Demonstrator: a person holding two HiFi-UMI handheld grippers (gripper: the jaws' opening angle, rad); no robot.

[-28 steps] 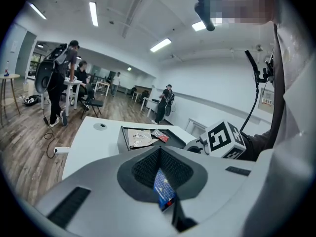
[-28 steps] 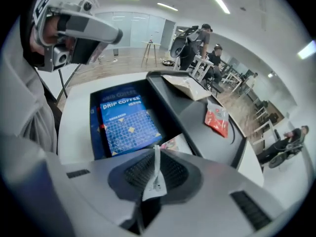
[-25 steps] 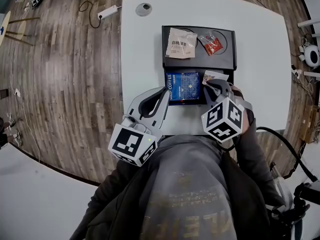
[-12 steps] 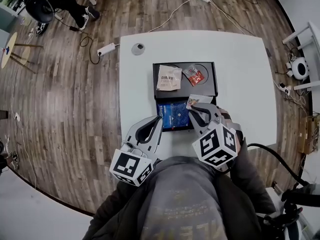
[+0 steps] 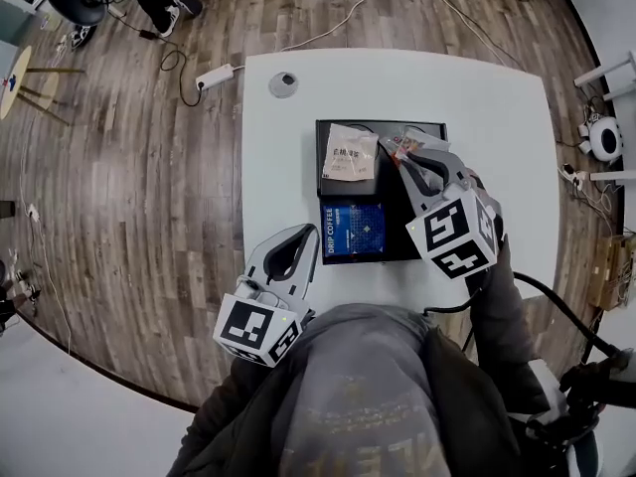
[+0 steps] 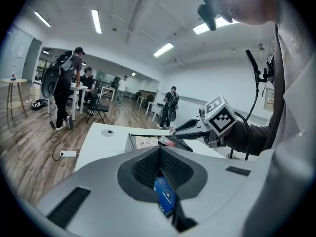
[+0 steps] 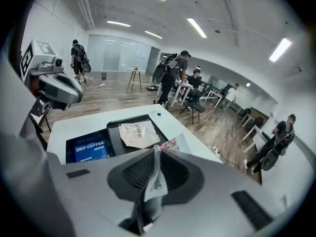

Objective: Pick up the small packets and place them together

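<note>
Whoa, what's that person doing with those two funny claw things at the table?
A person is sorting small packets with a gripper in each hand. The right gripper is pinched shut on a small packet and holds it above the far part of the black tray, where a pale packet already lies. The left gripper is shut with nothing in it, beside the blue Drip Coffee box on the white table.
</note>
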